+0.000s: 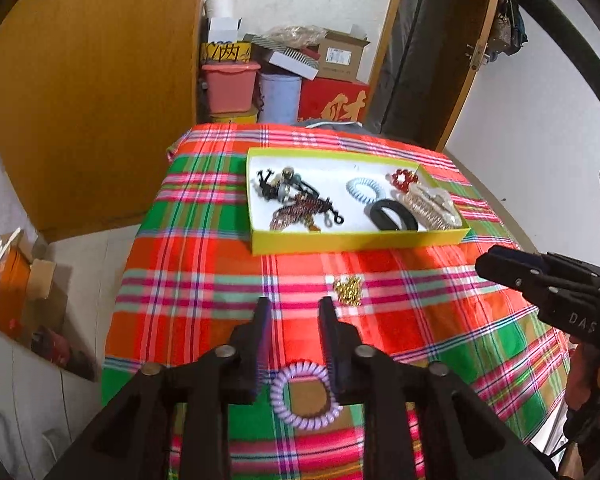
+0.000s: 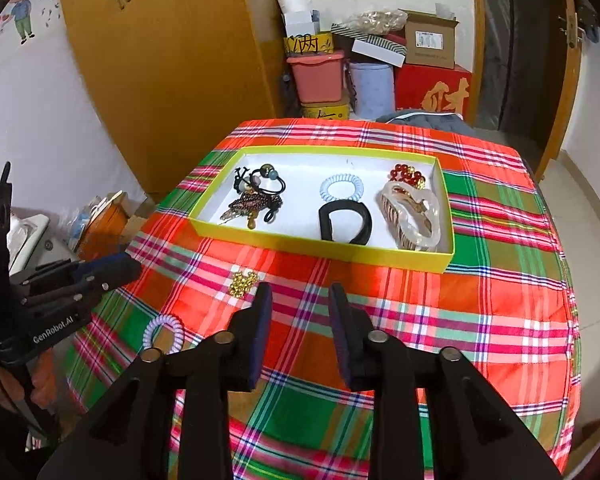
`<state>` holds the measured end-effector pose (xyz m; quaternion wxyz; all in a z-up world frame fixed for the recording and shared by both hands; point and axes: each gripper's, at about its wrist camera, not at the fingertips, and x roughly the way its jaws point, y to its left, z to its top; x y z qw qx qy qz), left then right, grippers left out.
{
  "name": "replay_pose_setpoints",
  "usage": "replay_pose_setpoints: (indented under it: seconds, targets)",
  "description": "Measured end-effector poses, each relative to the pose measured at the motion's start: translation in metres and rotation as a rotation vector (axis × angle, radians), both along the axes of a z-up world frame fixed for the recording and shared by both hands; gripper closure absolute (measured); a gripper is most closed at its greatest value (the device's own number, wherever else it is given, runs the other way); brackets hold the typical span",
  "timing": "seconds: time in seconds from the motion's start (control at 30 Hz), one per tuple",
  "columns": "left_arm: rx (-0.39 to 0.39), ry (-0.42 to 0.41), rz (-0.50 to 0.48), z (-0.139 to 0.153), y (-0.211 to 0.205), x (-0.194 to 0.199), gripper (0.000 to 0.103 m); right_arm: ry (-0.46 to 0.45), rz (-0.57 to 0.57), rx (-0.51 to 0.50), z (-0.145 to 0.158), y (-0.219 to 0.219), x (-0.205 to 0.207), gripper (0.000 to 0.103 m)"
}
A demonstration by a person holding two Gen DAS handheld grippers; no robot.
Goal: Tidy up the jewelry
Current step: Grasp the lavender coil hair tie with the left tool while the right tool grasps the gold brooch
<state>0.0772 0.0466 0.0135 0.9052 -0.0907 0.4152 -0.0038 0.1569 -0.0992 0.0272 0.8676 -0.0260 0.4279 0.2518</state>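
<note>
Nearest, lower centre of the left wrist view: your left gripper [image 1: 294, 306], fingers spread, nothing between them. The purple coil hair tie [image 1: 305, 395] lies flat on the plaid cloth [image 1: 204, 312] between the finger bases, low in frame.

Lower centre of the right wrist view: your right gripper [image 2: 300, 294], fingers likewise spread and empty, over bare cloth.

Just beyond the fingertips, mid-frame: a gold bead cluster [image 1: 348, 290] on the cloth, loose, short of the box.

Centre, farther: a yellow box [image 2: 380, 254], open, white-lined. Contents, left to right in the right wrist view:
- tangle of black hair ties and brown beaded pieces [image 2: 256, 198]
- pale blue coil tie [image 2: 341, 187]
- black band [image 2: 344, 224]
- red bead bracelet [image 2: 407, 173]
- translucent claw clip [image 2: 412, 216]

Top of frame, beyond the table: stacked cartons and plastic bins [image 2: 320, 76].
</note>
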Motion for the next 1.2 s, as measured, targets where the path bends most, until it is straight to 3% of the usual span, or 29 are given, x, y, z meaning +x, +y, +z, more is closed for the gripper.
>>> replay_pose_setpoints:
  seconds: [0.1,0.77,0.87,0.93,1.2]
  targets:
    - [-0.009,0.009,0.008,-0.007,0.002,-0.004,0.066,0.006,0.003,-0.003,-0.003,0.002,-0.001,0.069]
    - [0.037,0.097,0.009,-0.058,-0.007,-0.021,0.066,0.061,0.058,-0.023,-0.025,0.021,-0.001,0.069]
    - [0.106,0.092,0.026,-0.058,-0.013,-0.022,0.078,0.069,0.064,-0.026,-0.028,0.025,0.000,0.069]
    - [0.140,0.092,0.035,-0.059,-0.015,-0.023,0.093,0.074,0.067,-0.028,-0.030,0.028,0.002,0.069]
    - [0.101,0.087,0.037,-0.057,-0.005,-0.023,0.094,0.094,0.095,-0.035,-0.043,0.045,0.011,0.069]
